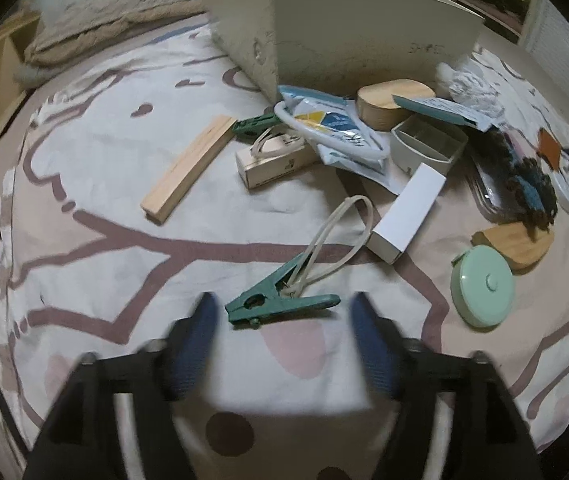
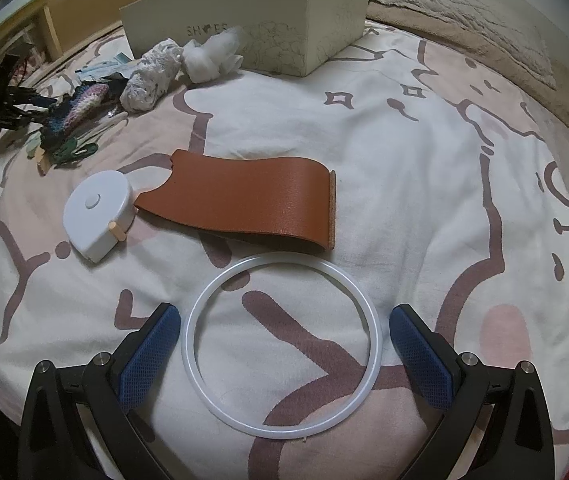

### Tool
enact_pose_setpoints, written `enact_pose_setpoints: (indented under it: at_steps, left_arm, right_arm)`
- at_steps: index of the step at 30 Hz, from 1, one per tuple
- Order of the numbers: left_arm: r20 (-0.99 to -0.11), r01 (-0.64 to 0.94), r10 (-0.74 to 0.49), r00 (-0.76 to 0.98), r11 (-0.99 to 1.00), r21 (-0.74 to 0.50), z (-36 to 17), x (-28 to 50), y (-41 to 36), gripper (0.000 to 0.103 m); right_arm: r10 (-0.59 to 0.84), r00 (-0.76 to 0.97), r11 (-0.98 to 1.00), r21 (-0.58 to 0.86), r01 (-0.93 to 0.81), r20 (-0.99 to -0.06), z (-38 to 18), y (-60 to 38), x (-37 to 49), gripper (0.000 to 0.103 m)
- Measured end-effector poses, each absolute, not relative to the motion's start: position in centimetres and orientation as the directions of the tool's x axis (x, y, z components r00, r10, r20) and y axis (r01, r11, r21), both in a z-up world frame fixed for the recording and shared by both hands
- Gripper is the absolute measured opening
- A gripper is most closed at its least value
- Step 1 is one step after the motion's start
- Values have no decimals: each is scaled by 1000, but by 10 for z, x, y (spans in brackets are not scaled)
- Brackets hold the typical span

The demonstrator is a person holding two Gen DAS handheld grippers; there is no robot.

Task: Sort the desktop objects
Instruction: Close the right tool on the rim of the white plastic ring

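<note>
In the left wrist view, my left gripper (image 1: 282, 308) is open, its blue pads either side of a green clip (image 1: 280, 304) with a cream loop, lying on the patterned bedspread. Behind it lie a white box (image 1: 406, 212), a wooden block (image 1: 188, 168), a mint tape measure (image 1: 482, 286) and a pile of packets (image 1: 336, 124). In the right wrist view, my right gripper (image 2: 282, 320) is open around a white ring (image 2: 282, 348) lying flat. Beyond it are a brown leather piece (image 2: 248, 204) and a white tape measure (image 2: 98, 216).
A cream shoebox (image 1: 348, 32) stands at the back; it also shows in the right wrist view (image 2: 280, 20). Crumpled wrappers (image 2: 188, 64) and yarn (image 2: 80, 108) lie left of it. A beige blanket (image 2: 484, 28) runs along the far right. A wooden bedframe (image 2: 96, 4) is behind.
</note>
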State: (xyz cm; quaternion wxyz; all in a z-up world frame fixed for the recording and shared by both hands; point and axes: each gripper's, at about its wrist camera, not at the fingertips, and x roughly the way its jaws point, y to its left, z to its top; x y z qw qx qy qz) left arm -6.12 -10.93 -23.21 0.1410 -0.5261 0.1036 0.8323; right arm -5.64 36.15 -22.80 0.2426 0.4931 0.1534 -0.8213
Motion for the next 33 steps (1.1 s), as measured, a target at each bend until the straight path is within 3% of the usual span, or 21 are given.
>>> enact_pose_setpoints:
  at_steps: [13, 15, 19, 33]
  left_arm:
    - [-902, -285, 142, -408, -958, -21, -231, -59, -111, 80]
    - [-902, -280, 144, -407, -960, -27, -231, -59, -112, 80]
    - [-902, -260, 152, -404, -964, -46, -229, -60, -114, 80]
    - [-903, -228, 160, -398, -971, -71, -227, -61, -116, 78]
  right_arm:
    - [-269, -336, -793, 9, 610, -902, -225, 365, -58, 103]
    - [-262, -333, -794, 6, 608, -906, -224, 364, -59, 100]
    - [-242, -339, -817, 2, 577, -909, -218, 368, -65, 85]
    - [-196, -356, -817, -48, 574, -914, -215, 360, -61, 85]
